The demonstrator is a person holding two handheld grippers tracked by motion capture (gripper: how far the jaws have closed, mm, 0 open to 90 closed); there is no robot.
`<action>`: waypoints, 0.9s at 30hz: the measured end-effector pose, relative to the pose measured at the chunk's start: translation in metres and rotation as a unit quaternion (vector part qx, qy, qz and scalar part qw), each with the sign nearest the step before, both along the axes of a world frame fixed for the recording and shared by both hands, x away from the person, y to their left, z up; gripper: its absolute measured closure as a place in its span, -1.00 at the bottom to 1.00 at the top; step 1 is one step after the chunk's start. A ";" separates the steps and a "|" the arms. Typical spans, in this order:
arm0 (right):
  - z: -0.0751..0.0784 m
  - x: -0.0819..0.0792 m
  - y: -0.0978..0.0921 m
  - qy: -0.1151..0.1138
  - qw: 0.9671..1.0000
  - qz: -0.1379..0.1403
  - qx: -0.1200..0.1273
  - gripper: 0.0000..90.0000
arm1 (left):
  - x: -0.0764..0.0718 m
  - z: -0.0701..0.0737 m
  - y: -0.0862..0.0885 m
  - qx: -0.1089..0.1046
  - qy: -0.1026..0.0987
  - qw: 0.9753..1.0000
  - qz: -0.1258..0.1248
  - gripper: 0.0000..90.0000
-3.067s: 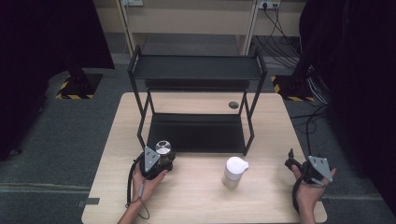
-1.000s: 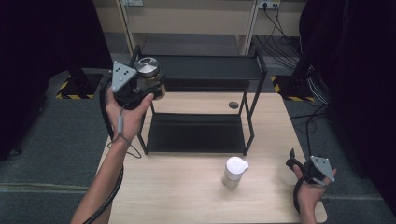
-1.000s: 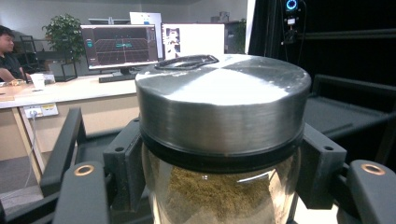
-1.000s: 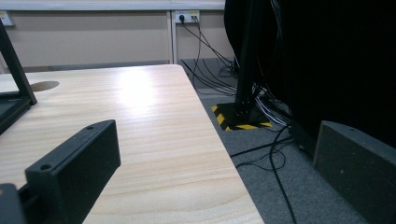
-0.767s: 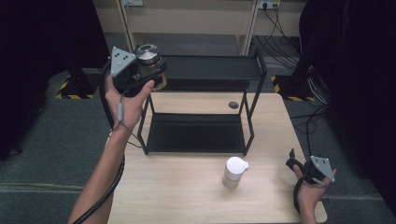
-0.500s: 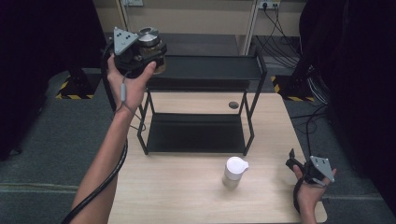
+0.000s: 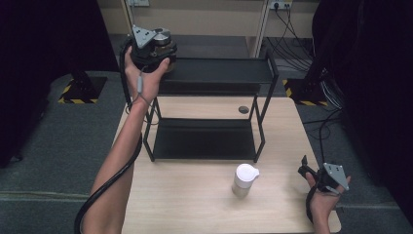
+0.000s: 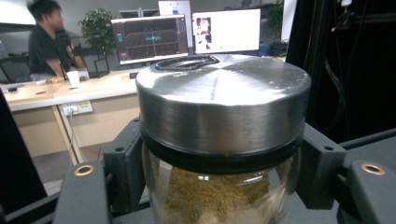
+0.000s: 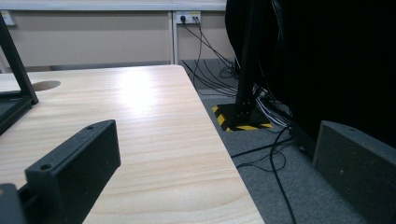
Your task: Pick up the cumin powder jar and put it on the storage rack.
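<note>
Jar (image 8: 219, 140), holding brown granules under a steel lid (image 8: 223, 100), is sitting clamped between the left gripper's (image 7: 152, 46) jaws, raised over the left end of the rack's (image 7: 214, 78) top shelf. The table (image 7: 195, 195) is carrying the rack and a white cup (image 7: 243, 179). The right gripper (image 7: 321, 176) is resting at the table's right edge, jaws standing apart, gripping nothing.

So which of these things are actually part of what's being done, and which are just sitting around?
In the job:
- left gripper, shut on the jar
- jar with steel lid and brown contents
- black shelf rack, the jar held at its top shelf

Lying about:
- white cup on the table
- right gripper, open, resting at the table's edge
</note>
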State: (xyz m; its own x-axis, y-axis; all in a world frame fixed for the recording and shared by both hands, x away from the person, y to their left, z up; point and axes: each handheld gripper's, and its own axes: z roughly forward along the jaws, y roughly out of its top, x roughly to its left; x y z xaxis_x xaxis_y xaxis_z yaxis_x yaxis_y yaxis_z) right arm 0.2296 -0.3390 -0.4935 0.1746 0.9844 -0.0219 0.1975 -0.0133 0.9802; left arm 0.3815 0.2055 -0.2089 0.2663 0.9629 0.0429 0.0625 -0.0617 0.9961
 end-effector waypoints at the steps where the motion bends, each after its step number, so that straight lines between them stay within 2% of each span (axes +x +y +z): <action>1: 0.000 0.000 0.000 0.000 1.000 0.000 0.001 -0.98 | 0.002 -0.001 -0.001 0.000 0.003 1.000 0.001 -0.31; 9: 0.000 0.000 0.000 0.001 1.000 0.000 0.000 -0.98 | 0.009 -0.005 -0.001 -0.004 0.013 1.000 0.007 -0.31; 16: 0.000 0.000 0.001 0.001 1.000 0.000 -0.002 -0.98 | 0.011 -0.007 0.002 -0.011 0.014 1.000 0.005 -0.31; 21: 0.000 0.000 0.001 0.001 1.000 0.000 -0.001 -0.98 | 0.012 -0.014 0.007 -0.022 0.004 1.000 -0.004 -0.31; 27: 0.000 0.000 0.001 0.001 1.000 0.000 -0.002 -0.98 | 0.012 -0.014 0.007 -0.019 0.001 1.000 -0.005 -0.32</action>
